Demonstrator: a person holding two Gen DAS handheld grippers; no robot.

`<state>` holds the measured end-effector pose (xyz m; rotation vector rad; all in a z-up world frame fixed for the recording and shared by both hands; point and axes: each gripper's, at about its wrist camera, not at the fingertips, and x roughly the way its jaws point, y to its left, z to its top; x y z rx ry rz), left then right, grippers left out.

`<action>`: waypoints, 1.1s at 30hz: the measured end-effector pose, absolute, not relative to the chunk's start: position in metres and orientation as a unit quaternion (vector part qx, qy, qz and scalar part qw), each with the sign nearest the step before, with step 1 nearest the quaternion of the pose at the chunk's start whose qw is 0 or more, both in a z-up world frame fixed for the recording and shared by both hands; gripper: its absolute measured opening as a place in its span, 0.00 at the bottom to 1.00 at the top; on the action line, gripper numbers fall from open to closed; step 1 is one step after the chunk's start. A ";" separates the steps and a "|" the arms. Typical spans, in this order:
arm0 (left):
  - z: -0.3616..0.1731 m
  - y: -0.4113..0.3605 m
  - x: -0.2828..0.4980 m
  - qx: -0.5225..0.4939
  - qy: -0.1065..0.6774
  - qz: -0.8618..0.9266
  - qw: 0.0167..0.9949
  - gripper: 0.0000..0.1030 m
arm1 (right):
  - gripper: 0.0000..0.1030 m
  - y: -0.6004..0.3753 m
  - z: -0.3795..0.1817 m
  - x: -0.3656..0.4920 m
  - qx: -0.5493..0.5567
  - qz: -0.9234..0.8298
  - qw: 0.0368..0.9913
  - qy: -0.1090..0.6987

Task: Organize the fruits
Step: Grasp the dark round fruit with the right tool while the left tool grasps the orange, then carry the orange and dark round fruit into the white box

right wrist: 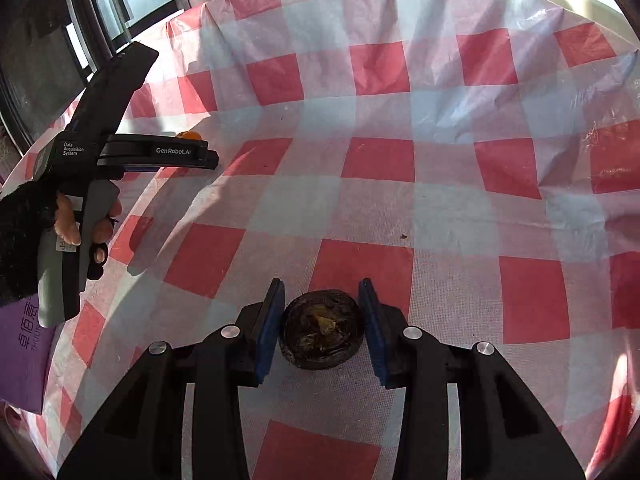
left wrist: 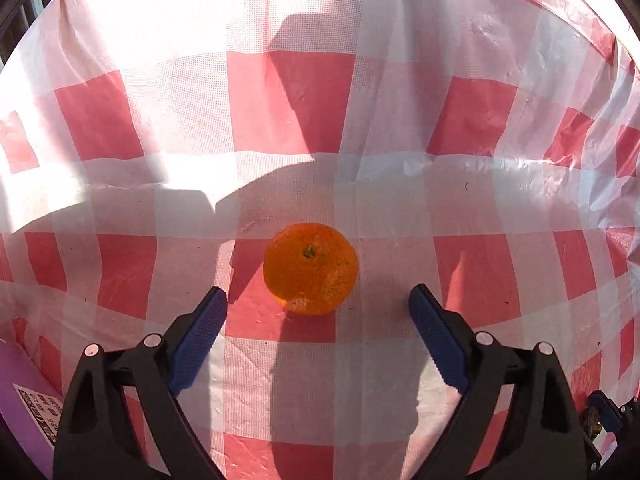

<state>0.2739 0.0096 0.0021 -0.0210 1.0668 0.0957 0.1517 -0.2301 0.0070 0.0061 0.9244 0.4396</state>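
An orange mandarin with a green stem lies on the red-and-white checked tablecloth. My left gripper is open, its blue pads just short of the mandarin on either side, not touching it. In the right wrist view a dark round fruit with a brownish top sits between the blue pads of my right gripper. The jaws stand close on both sides of it, with a thin gap on the right. The left gripper shows at the left, with a sliver of the mandarin behind it.
A purple box with printed characters lies at the table's near-left edge; it also shows in the left wrist view. Dark window frames stand beyond the far-left edge. The cloth is wrinkled at the right.
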 end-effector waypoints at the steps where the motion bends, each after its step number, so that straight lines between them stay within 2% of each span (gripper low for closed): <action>1: 0.003 0.010 0.277 -0.018 0.506 0.032 0.862 0.72 | 0.37 -0.230 0.007 0.148 0.008 0.207 0.872 0.443; 3: 0.007 0.008 0.276 -0.013 0.502 0.029 0.864 0.39 | 0.37 -0.231 0.006 0.142 0.016 0.202 0.874 0.443; 12: 0.022 -0.030 0.160 0.004 0.506 -0.026 0.862 0.40 | 0.37 -0.234 0.011 0.119 0.036 0.195 0.871 0.449; 20: 0.010 -0.051 0.048 0.020 0.534 -0.067 0.842 0.40 | 0.37 -0.240 0.013 0.090 0.035 0.196 0.863 0.464; 33: 0.032 -0.078 0.030 0.050 0.516 -0.136 0.845 0.40 | 0.37 -0.243 0.032 0.049 0.018 0.179 0.865 0.468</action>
